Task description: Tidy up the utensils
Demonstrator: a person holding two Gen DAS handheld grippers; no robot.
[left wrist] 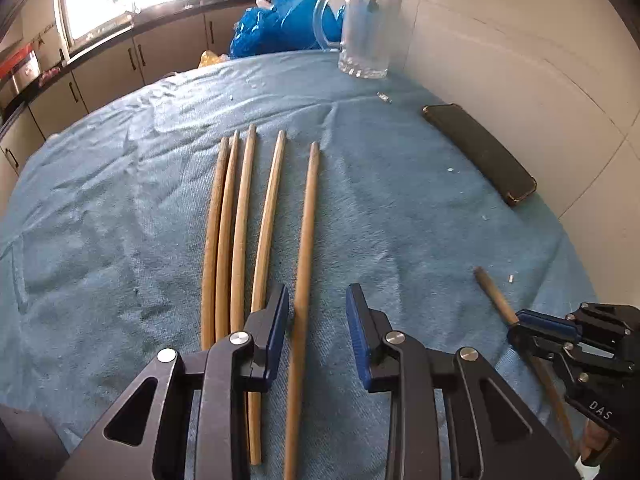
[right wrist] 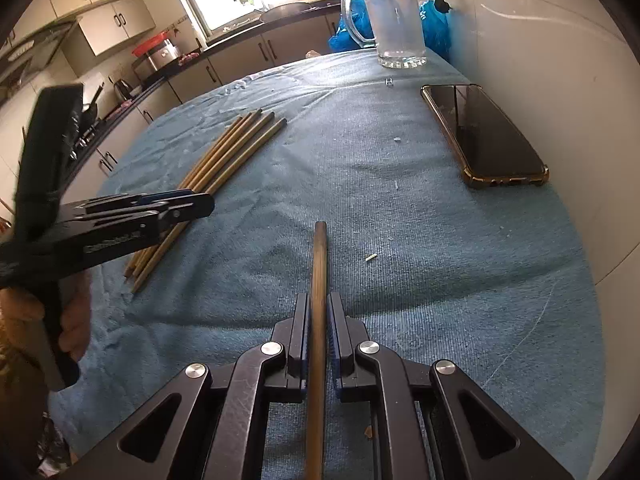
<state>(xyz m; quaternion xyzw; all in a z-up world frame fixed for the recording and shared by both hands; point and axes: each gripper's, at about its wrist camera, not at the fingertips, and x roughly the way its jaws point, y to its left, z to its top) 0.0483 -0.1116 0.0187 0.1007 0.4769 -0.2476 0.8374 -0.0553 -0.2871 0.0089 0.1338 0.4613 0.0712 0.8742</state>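
Note:
Several wooden chopsticks (left wrist: 240,220) lie side by side on a blue towel (left wrist: 100,200). My left gripper (left wrist: 318,292) hangs open low over their near ends. The rightmost chopstick (left wrist: 306,240) lies between its jaws, and neither pad presses on it. My right gripper (right wrist: 319,300) is shut on one more chopstick (right wrist: 320,256), which points forward just above the towel (right wrist: 400,280). In the left wrist view the right gripper (left wrist: 520,320) and its chopstick (left wrist: 494,292) show at the right. In the right wrist view the left gripper (right wrist: 200,200) hovers over the row of chopsticks (right wrist: 236,148).
A glass mug (right wrist: 396,20) stands at the far end of the towel, with a blue plastic bag (left wrist: 280,24) behind it. A dark phone (right wrist: 484,132) lies along the right side by the white wall (right wrist: 560,80). Small crumbs dot the cloth. Kitchen cabinets run beyond the table.

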